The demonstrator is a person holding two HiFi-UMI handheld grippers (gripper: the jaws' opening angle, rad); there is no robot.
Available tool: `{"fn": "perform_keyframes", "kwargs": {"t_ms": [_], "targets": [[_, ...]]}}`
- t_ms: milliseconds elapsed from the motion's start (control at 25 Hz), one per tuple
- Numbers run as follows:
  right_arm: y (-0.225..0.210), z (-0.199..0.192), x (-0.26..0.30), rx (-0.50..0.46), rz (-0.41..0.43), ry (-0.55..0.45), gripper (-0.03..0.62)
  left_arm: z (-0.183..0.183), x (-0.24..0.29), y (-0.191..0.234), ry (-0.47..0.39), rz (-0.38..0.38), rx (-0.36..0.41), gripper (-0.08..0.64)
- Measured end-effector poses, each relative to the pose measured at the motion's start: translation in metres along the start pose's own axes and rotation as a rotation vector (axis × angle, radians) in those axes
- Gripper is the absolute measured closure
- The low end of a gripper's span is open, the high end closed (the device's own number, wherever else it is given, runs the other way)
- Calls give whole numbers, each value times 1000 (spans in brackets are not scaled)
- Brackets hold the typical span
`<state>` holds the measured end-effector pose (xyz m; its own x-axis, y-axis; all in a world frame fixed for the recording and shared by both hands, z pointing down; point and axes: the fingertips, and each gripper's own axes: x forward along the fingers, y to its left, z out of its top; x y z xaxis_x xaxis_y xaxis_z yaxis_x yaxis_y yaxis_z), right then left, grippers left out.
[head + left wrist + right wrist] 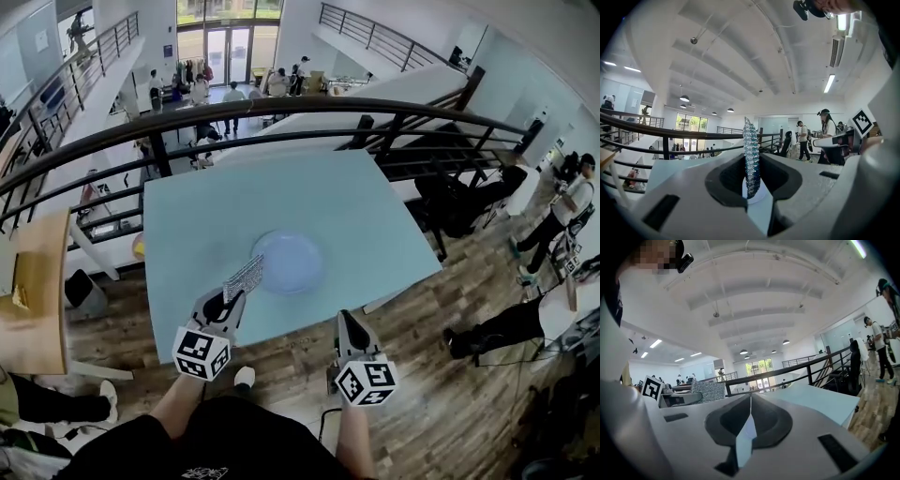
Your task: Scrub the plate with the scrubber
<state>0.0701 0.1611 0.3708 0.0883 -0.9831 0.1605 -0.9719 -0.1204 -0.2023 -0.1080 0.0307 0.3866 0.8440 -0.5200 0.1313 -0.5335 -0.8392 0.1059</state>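
scene: head view looks down on a light blue table (375, 225) next to a dark curved railing (281, 108), with a lower floor full of people past it

plate: clear, bluish round plate (292, 262), lying flat pretty much dead centre on the table with nothing on it

scrubber: sparkly silver mesh scrubber (751, 150). In the left gripper view it stands on edge, straight up between the jaws. From the head view its free end pokes out toward 1 o'clock and overlaps the plate's rim at about 9 o'clock. Can't tell if it's actually touching the plate or just above it

left claw: left gripper (228, 302) is clenched on the scrubber, with both pads pressed on the lower part of the mesh. It sits at about 7 o'clock from the plate, over the table's near edge

right claw: right gripper (749, 404) is clenched with nothing in it, jaws meeting in a thin line. It's at roughly 5 o'clock from the plate, clear of it, at the table's near edge

marker cubes: one on each gripper, on the end nearest the person, the left cube (202, 352) and the right cube (366, 382)

other stuff: wooden table (37, 281) out at 9 o'clock, wood plank floor (441, 394) at 4 o'clock, and a bystander (562, 206) over at 3 o'clock
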Motion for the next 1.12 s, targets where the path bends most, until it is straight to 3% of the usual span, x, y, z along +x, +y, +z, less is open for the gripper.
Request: {"fn": "perform_keyframes", "kwargs": {"t_ms": [200,520,1120], "targets": [[0,4,47,12,-27,16,584,3,34,34,16,-43,-18,473],[1,-21,108,67,-65,78,584,-12,75,76,56,-129,-54,474],[-18,-67,161,108,-80,187,584,-53,116,93,147,-163,-106,473]]}}
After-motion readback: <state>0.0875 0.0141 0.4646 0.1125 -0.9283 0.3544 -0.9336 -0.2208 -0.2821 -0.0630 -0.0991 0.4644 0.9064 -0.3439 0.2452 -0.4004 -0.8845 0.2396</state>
